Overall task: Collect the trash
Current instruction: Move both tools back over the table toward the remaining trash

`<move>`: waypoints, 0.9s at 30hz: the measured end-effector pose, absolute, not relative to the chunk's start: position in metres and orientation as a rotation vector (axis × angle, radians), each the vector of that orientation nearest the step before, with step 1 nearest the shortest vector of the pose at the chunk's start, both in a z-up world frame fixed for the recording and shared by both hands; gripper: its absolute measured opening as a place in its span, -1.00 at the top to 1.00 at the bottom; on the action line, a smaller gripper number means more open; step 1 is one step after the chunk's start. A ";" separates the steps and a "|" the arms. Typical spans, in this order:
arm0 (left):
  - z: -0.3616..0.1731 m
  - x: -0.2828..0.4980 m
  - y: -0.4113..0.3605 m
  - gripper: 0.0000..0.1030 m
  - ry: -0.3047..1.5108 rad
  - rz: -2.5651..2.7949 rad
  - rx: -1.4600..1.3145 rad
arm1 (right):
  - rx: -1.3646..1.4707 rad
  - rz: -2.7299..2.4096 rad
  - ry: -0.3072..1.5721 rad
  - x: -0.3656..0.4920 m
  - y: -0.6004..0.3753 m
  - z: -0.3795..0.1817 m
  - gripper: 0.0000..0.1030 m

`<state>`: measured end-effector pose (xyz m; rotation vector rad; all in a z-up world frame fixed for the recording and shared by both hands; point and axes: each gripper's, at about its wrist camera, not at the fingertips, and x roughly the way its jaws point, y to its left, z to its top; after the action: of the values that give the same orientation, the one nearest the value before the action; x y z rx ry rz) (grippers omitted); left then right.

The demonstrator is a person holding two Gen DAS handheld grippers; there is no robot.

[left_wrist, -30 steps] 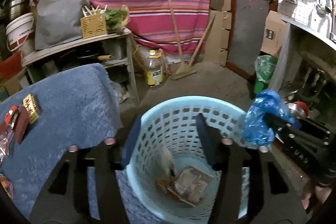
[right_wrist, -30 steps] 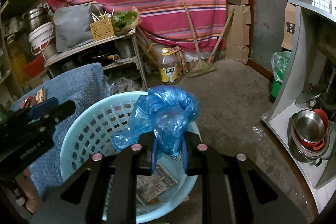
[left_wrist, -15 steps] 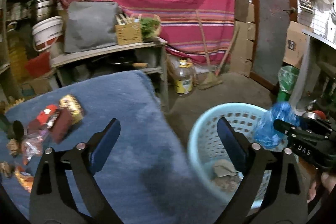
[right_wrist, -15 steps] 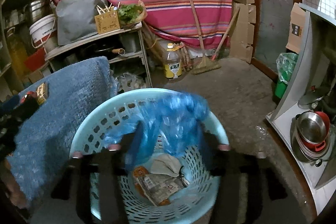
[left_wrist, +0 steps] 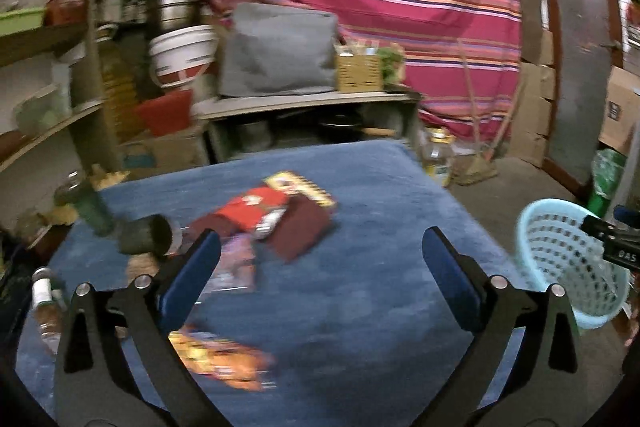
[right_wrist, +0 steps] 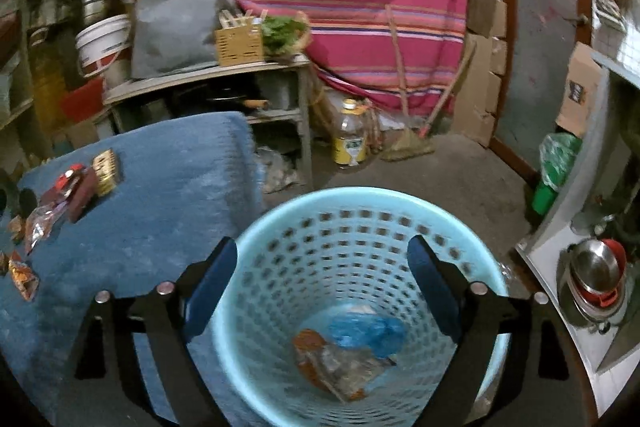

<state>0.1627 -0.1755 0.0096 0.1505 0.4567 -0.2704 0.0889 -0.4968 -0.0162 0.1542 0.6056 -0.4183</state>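
Note:
A light blue perforated basket (right_wrist: pixel 352 223) stands on the floor beside the blue-covered table (right_wrist: pixel 160 195). A blue plastic bag (right_wrist: pixel 366 335) and crumpled wrappers (right_wrist: pixel 332 363) lie at its bottom. My right gripper (right_wrist: pixel 322 281) is open and empty, right above the basket. My left gripper (left_wrist: pixel 320 267) is open and empty above the table (left_wrist: pixel 360 287). Under it lie a red and maroon packet (left_wrist: pixel 276 223), a yellow packet (left_wrist: pixel 300 187), a purple wrapper (left_wrist: pixel 234 267) and an orange wrapper (left_wrist: pixel 224 363). The basket shows at the right of the left wrist view (left_wrist: pixel 560 251).
A dark cup (left_wrist: pixel 148 239), a green bottle (left_wrist: pixel 86 203) and a small jar (left_wrist: pixel 44 299) stand at the table's left. Behind are shelves with a white bucket (left_wrist: pixel 180 55), a grey bag (left_wrist: pixel 276 51) and a striped cloth. An oil bottle (right_wrist: pixel 352 143) stands on the floor. Metal bowls (right_wrist: pixel 596 275) sit at right.
My right gripper opened and the blue bag dropped into the basket. My left gripper swung left from over the basket to over the table.

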 end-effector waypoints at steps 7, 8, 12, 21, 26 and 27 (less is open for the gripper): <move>0.001 0.171 -0.104 -0.89 0.469 -0.183 0.139 | 0.137 -0.329 0.584 0.111 -0.431 -0.011 -0.66; -0.001 0.173 -0.095 -0.89 0.473 -0.171 0.134 | 0.133 -0.317 0.582 0.113 -0.423 -0.010 -0.66; -0.011 0.184 -0.055 -0.89 0.504 -0.115 0.101 | 0.105 -0.271 0.577 0.125 -0.385 -0.010 -0.66; -0.045 0.212 0.006 -0.88 0.585 -0.032 0.062 | 0.067 -0.195 0.619 0.154 -0.327 -0.021 -0.66; -0.064 0.233 0.020 -0.66 0.670 -0.058 0.031 | 0.043 -0.176 0.634 0.161 -0.307 -0.027 -0.66; -0.067 0.237 0.021 -0.63 0.692 -0.071 0.022 | 0.041 -0.172 0.637 0.164 -0.306 -0.027 -0.66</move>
<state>0.2369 0.0209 -0.0669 0.0221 0.6915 -0.0706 0.1638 -0.3059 -0.0267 0.0412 0.6366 -0.1717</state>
